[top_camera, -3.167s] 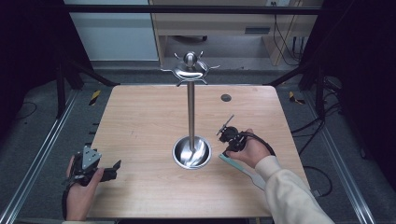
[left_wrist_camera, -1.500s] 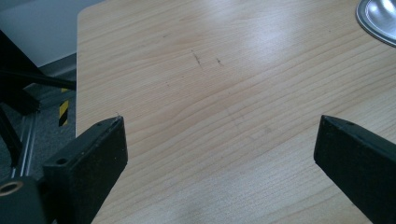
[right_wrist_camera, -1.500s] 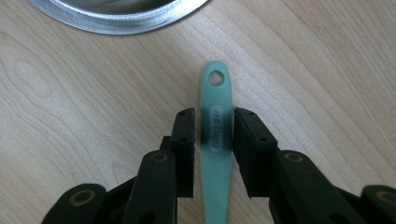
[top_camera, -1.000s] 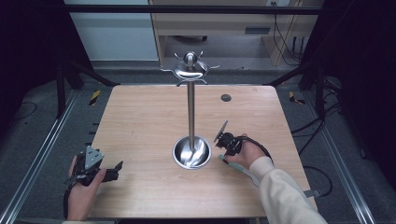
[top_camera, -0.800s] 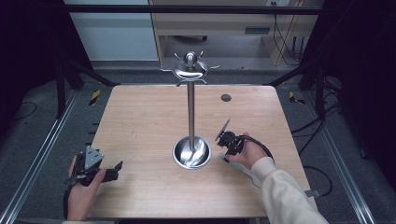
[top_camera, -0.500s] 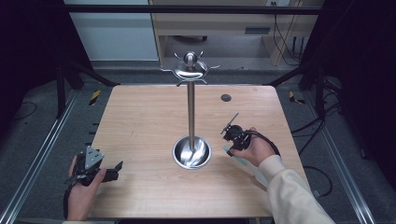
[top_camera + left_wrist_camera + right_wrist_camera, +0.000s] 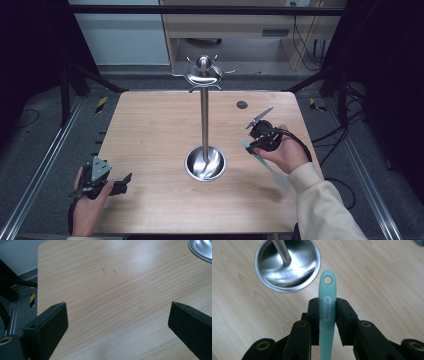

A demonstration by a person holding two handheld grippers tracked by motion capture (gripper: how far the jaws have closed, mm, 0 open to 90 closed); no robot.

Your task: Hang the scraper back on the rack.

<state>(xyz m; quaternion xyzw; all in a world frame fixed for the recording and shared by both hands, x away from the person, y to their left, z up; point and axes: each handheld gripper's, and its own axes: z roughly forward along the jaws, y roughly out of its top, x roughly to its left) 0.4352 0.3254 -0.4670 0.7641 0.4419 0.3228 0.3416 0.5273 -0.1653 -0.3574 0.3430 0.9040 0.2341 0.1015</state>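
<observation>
Clamping a teal utensil handle (image 7: 326, 312), the right claw (image 7: 327, 315) has both jaws pressed flat against the handle's sides. The handle runs straight up between the jaws and sticks out past their tips; its rounded end has a small hanging hole, and pale lettering sits right where the jaws bite. In the right gripper view that free end points toward the steel bowl base (image 7: 287, 265) of the stand, near its rim but apart from it. From the high view the right claw (image 7: 256, 134) sits over the right side of the desk (image 7: 150, 130), held in the right hand (image 7: 285, 152), just right of the stand's bowl base (image 7: 205, 163); the teal piece (image 7: 260, 159) trails back from the claw toward the sleeve, low over the desk, and I cannot tell whether it touches the wood. The stand's pole (image 7: 204, 120) rises upright from the bowl to a top disc with hooks (image 7: 202, 75). A small dark round spot (image 7: 242, 104) lies on the desk beyond the claw. Left claw (image 7: 117, 322): jaws spread wide, nothing between them, bare wood below, sitting at the near left corner in the left hand (image 7: 87, 207).
</observation>
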